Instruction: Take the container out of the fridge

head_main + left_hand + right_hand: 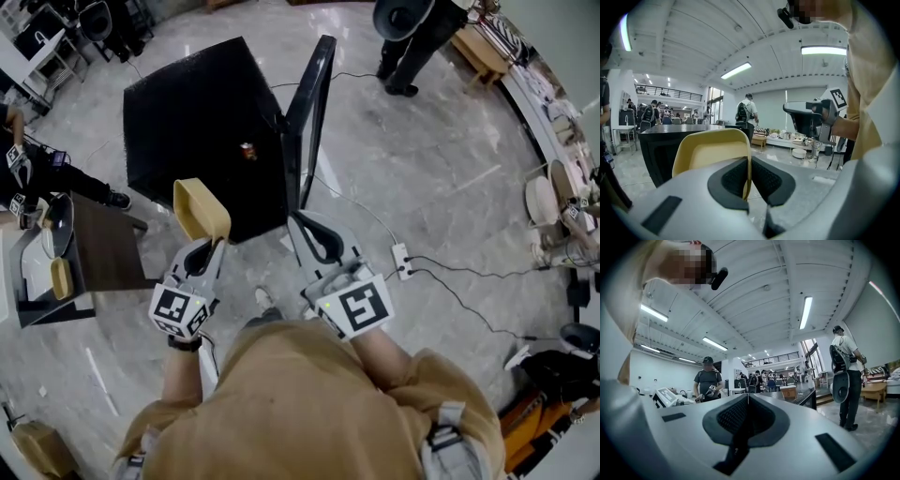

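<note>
The left tongs [216,242] are clamped on the yellow container [202,208]. In the left gripper view the two pads pinch its right-hand wall [748,164], one pad inside and one outside. The container [710,152] stands on edge above the tongs [750,176] with its hollow side turned toward the camera. It is out of the fridge [202,127] and held in the air. From the head view it overlaps the near left corner of the fridge top.

The fridge is a low black box on the pale stone floor [422,178], and its door [309,98] swings out from the right front corner. A small orange-brown item [248,150] sits on the fridge top near the right edge, possibly a can, though it is too small to be sure.

The right tongs [298,218] point at the foot of the open door. Their pads are pressed together with nothing between them [746,406]. A white power strip [402,260] lies on the floor to the right.
</note>
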A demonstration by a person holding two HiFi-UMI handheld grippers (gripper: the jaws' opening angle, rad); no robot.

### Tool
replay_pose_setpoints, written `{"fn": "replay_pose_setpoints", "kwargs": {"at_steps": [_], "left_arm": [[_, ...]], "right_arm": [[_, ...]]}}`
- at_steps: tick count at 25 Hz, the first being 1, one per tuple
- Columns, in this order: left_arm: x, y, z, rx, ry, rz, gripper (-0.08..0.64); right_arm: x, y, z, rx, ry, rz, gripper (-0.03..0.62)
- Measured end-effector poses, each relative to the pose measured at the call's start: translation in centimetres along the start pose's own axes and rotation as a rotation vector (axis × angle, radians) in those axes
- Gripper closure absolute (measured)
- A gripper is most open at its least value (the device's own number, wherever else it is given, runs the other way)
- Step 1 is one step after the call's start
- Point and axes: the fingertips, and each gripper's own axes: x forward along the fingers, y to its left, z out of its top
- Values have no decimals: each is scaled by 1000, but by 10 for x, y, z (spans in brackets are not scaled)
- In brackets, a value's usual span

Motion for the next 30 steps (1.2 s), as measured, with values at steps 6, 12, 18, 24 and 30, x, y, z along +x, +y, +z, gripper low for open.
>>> {"fn": "replay_pose_setpoints", "kwargs": {"at_steps": [6, 12, 18, 24, 30], "left_arm": [[-18, -1, 11, -40, -43, 28, 546], [-39, 4, 21, -68, -80, 81, 546], [-63, 8, 31, -119, -139, 127, 546], [-81, 10, 36, -189, -193, 146, 546], [-100, 19, 48, -170, -237, 196, 546]], "right_arm": [[-1, -1, 5, -13, -11, 10, 589], [-2, 2, 8, -19, -6, 27, 589], [2, 7, 8, -31, 3, 49, 589], [4, 11, 3, -48, 34, 71, 589], [10, 13, 12, -43, 13, 67, 589]]}}
